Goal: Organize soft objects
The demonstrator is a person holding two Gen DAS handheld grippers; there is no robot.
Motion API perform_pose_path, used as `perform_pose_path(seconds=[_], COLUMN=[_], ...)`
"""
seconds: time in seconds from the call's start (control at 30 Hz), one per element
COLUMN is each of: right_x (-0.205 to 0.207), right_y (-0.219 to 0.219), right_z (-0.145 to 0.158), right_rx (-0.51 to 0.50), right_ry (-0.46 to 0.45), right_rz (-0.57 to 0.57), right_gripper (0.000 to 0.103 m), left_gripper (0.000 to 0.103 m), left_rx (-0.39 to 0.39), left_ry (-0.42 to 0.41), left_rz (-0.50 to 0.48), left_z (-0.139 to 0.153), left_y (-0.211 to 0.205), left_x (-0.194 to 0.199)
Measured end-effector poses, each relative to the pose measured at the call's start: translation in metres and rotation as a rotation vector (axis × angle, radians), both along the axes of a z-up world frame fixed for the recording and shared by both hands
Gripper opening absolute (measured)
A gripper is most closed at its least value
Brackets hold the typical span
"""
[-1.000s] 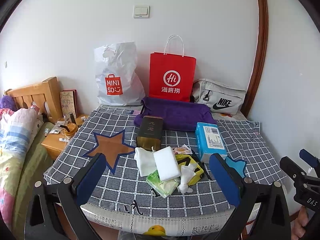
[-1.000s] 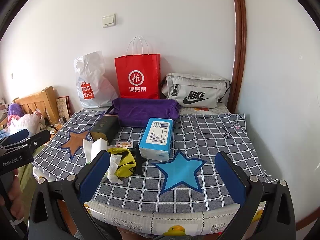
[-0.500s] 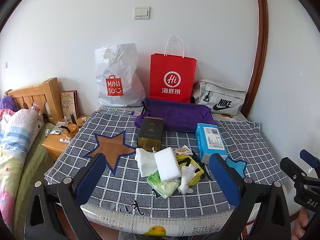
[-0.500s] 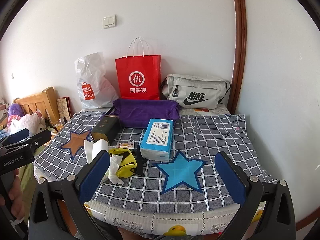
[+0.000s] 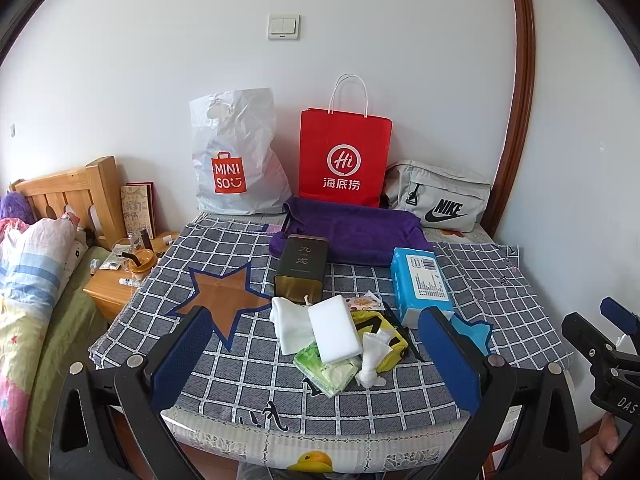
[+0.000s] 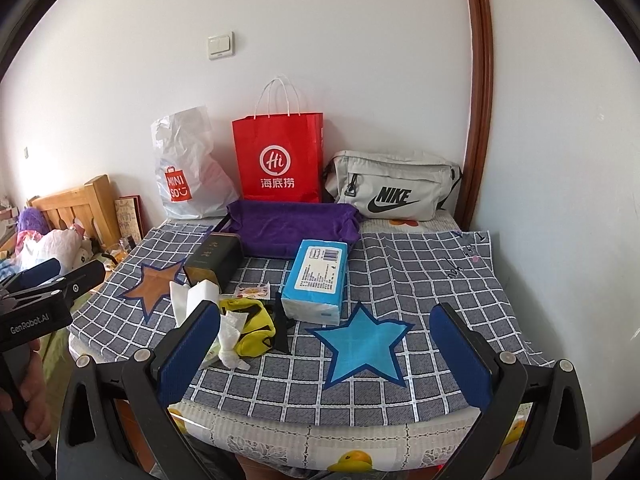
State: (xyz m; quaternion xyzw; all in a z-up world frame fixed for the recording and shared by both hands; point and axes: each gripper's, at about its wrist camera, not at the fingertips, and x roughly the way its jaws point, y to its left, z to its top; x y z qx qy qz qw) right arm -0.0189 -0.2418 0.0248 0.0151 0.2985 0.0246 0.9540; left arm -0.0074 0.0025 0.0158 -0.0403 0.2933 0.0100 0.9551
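Observation:
A pile of soft things lies at the table's front middle: a white sponge block, a white folded cloth, a green tissue pack, a crumpled tissue and a yellow pouch. A blue tissue pack lies to their right. A purple towel-lined tray sits behind. My left gripper is open and empty, held before the pile. My right gripper is open and empty, over the blue star patch.
A dark tin box stands behind the pile. A Miniso bag, a red paper bag and a grey Nike bag line the wall. A bed and a nightstand are to the left.
Both grippers have edged slightly forward toward the table; the scene sits a little lower in view. Nothing on the table has moved.

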Motion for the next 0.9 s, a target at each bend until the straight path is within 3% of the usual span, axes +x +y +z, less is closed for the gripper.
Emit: perform_pose_path(seconds=[0.9], right_x=[-0.0048], right_y=[0.0069], right_z=[-0.0015], right_rx=[0.001], right_ry=[-0.012], right_rz=[0.013], right_gripper=[0.103], left_gripper=[0.103], left_rx=[0.006], left_ry=[0.005], left_rz=[-0.001], left_z=[-0.0071], left_y=[0.0007], left_x=[-0.0021])
